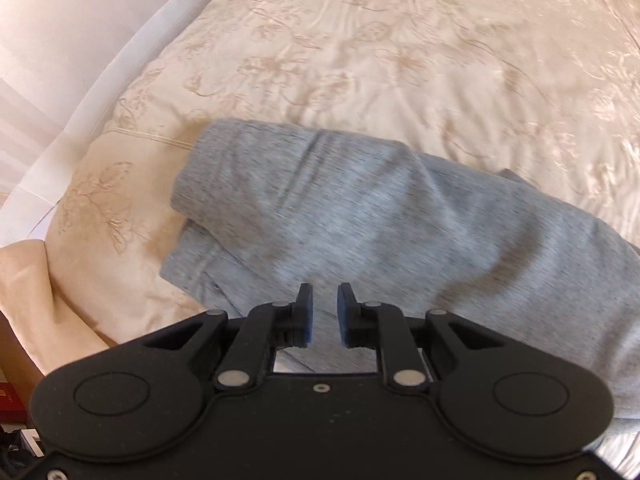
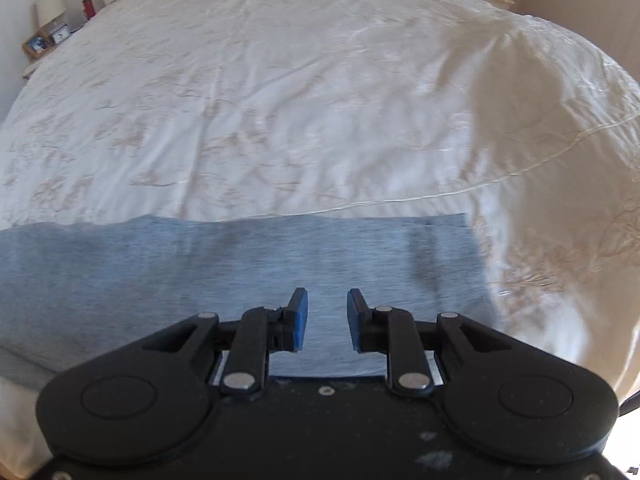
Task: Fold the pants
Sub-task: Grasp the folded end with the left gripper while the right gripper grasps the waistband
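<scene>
The pants (image 1: 360, 220) lie on the bed (image 1: 400, 40), near its front edge, folded over so an upper layer rests on a lower one that sticks out at the left end. The left claw (image 1: 324, 316) hangs above their near part, the right claw (image 2: 327, 320) above their right end. Beyond the pants the bed runs back to a nightstand (image 2: 32, 66) on the left (a lamp (image 2: 51, 2) and picture frame (image 2: 36, 45) stand on it).
</scene>
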